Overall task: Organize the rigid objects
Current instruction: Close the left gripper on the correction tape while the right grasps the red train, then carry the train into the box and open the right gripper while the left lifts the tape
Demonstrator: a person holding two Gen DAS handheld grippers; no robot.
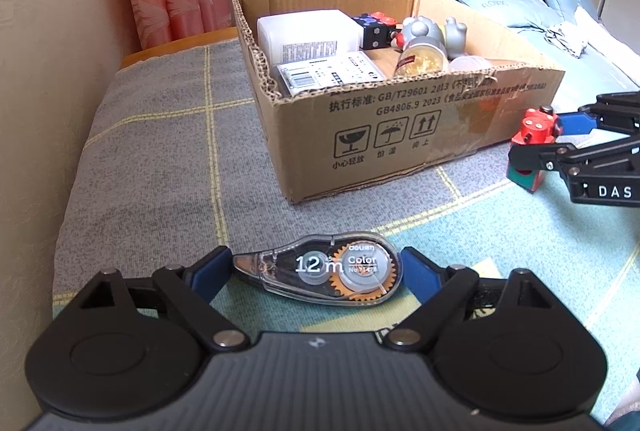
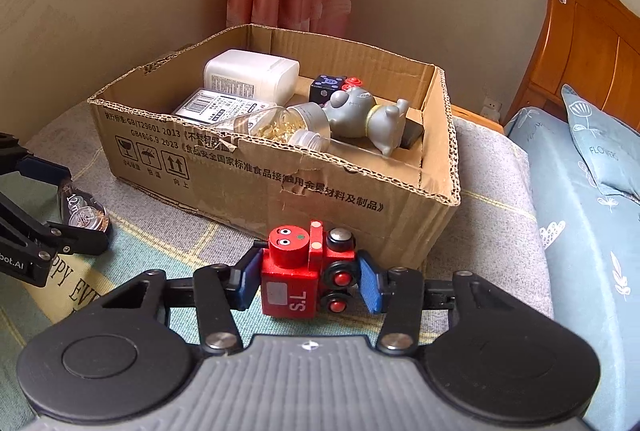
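Right tongs [image 2: 308, 281]: closed on red toy train [image 2: 306, 271], held just in front of cardboard box [image 2: 280, 187] on the bed.
Left tongs [image 1: 316, 271]: part open around correction tape [image 1: 320, 273], blue pads at both ends; grip not evident.
Hazards: train slipping off its rounded wheels; tape skidding on blanket; load clipping torn box rim.
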